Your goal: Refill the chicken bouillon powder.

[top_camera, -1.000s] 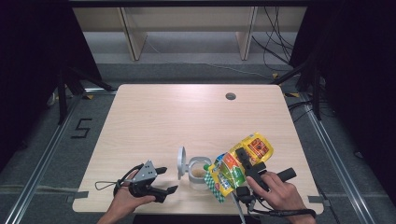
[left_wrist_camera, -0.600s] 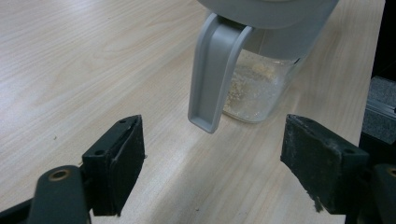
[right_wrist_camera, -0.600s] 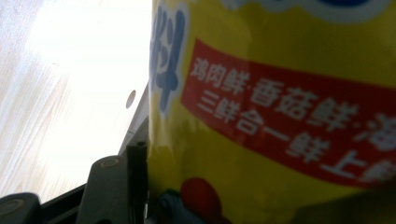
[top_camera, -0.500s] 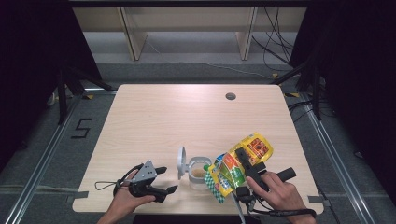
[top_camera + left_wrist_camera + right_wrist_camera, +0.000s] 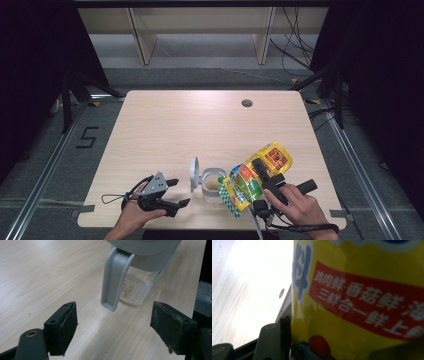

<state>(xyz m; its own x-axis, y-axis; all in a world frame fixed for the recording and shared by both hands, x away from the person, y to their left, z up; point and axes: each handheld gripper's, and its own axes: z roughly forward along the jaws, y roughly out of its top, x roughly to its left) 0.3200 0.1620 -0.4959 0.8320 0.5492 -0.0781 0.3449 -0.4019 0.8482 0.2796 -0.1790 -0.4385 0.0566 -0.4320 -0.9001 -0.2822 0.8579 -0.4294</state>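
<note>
The right tool pinches the yellow bag, tilted mouth-down over the open jar near the desk's front edge; the left tool, spread, should steady the jar while pouring slowly.

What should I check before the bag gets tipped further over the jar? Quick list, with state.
1. Right claw shut on yellow bag: ok.
2. Jar lid swung open, mouth clear: ok.
3. Bag's low corner over the jar mouth: cannot tell, it overlaps the rim in the high view.
4. Left claw open, nothing between its pads: ok.
5. Jar steadied by left claw: not ok, it sits apart from the jar.
6. Bag opening cut: cannot tell.
</note>
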